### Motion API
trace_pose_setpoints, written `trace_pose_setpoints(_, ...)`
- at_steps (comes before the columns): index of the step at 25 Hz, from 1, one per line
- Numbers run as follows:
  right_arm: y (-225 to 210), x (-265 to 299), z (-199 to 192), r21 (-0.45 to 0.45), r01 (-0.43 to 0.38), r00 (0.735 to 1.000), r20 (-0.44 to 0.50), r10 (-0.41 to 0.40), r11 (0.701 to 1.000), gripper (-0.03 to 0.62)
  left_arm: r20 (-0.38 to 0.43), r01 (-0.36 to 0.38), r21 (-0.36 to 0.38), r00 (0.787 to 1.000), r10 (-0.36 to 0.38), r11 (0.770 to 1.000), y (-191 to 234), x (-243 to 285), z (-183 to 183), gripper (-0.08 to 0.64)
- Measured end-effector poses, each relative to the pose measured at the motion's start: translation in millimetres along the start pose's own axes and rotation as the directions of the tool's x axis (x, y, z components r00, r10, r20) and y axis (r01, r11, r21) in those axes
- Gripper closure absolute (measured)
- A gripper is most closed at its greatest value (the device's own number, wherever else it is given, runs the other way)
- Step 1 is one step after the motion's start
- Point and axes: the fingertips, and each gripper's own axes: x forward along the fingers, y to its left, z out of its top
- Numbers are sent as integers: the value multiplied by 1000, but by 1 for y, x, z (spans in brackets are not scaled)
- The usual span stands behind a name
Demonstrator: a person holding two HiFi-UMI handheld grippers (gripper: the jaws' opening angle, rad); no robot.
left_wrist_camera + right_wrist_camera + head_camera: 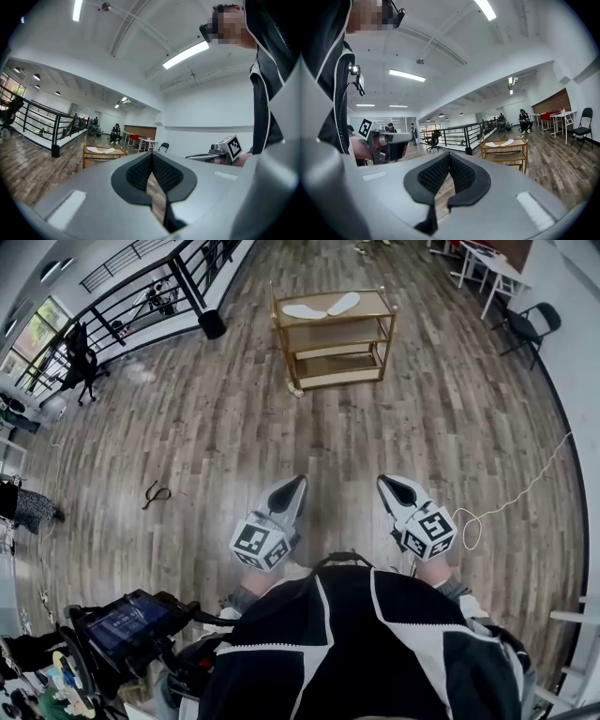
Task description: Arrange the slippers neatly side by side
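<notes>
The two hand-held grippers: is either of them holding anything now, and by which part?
Nothing is held. The left hand-held gripper and right hand-held gripper are shut and empty; the two flat white slippers lie far off on the wooden trolley.

Wooden cart [333,336] on plank floor [234,427], top shelf — two white slippers [305,311]

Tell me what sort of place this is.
Probably an open-plan office or workshop on an upper level: wood-plank floor, a black railing along an open edge, a white table and a black chair by the wall. A wooden shelf cart with two white slippers stands mid-floor.
</notes>
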Motion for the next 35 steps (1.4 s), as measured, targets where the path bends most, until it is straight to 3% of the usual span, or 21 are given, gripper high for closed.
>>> trace_pose_setpoints(9,5,9,-2,1,-43,999,-12,43,999,586,-20,8,-20,1000,-8,1000,-1,8,-6,545)
trace_pose_setpoints(19,-4,31,-4,3,-31,999,-24,31,1000,586,-34,53,-41,998,-54,998,19,32,-12,545)
trace_pose_setpoints(29,-39,103,17,4,48,999,-19,-48,999,587,-35,149,-49,988,-151,988,92,91,4,546)
trace_pose_setpoints(35,-53,163,30,3,104,994,-21,-104,995,587,-59,238,-60,969,-242,969,144,123,8,545)
